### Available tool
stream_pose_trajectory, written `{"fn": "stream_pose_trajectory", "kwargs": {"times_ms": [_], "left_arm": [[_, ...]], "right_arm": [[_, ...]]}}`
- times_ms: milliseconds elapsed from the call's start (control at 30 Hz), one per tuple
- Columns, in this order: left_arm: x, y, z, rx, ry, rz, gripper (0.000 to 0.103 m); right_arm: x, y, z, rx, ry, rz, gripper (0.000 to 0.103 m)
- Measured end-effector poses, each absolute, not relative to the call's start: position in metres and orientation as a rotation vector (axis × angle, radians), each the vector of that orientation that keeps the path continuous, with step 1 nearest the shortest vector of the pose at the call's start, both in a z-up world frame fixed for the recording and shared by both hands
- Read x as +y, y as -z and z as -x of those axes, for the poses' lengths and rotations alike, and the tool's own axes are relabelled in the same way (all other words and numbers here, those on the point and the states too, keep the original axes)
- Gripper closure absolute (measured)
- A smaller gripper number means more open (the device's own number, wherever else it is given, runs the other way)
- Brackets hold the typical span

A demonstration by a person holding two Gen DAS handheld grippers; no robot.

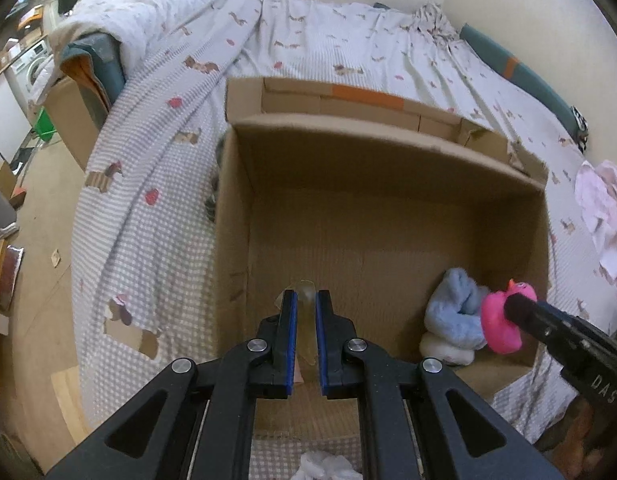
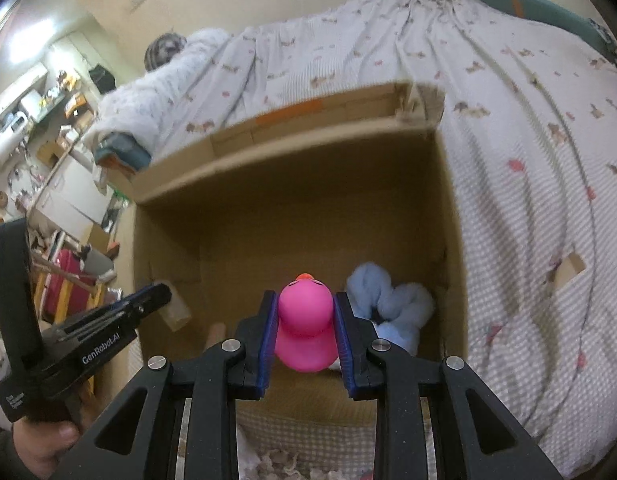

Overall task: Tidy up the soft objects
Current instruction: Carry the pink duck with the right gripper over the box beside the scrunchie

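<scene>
Over the open cardboard box (image 1: 388, 152) on the bed (image 1: 156, 208), my right gripper (image 2: 306, 320) clamps a pink rubber duck (image 2: 304, 320) beside the blue cloth bundle (image 1: 452, 312) in its right corner, while my left gripper (image 1: 306, 320), nearly closed, pinches a translucent yellowish piece (image 1: 307, 320) above bare floor; only the right view shows my hand (image 2: 40, 448).

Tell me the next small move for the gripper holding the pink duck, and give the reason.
Probably lower it a little further and open the fingers. The right gripper is shut on the pink duck over the open cardboard box, just beside the blue plush already lying inside, with bare floor below the duck, so a short drop should land it in the box.
</scene>
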State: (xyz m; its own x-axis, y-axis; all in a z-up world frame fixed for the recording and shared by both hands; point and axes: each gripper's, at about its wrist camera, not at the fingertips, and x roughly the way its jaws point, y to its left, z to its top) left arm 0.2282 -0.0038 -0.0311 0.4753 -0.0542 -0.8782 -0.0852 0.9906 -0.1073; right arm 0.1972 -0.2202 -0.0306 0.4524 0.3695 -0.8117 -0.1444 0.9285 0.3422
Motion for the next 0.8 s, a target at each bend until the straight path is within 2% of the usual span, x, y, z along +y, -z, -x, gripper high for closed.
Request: {"fn": "stream_pose_trajectory", "kwargs": {"times_ms": [367, 800], "left_arm": [[-0.012, 0.042, -0.235, 1.073, -0.001, 0.14, 0.092], [-0.012, 0.036, -0.229, 1.041, -0.013, 0.116, 0.088]], "right_arm": [[-0.207, 0.058, -0.204, 1.128, -0.293, -0.183, 0.074], [-0.208, 0.049, -0.207, 1.05, -0.155, -0.136, 0.074]]}}
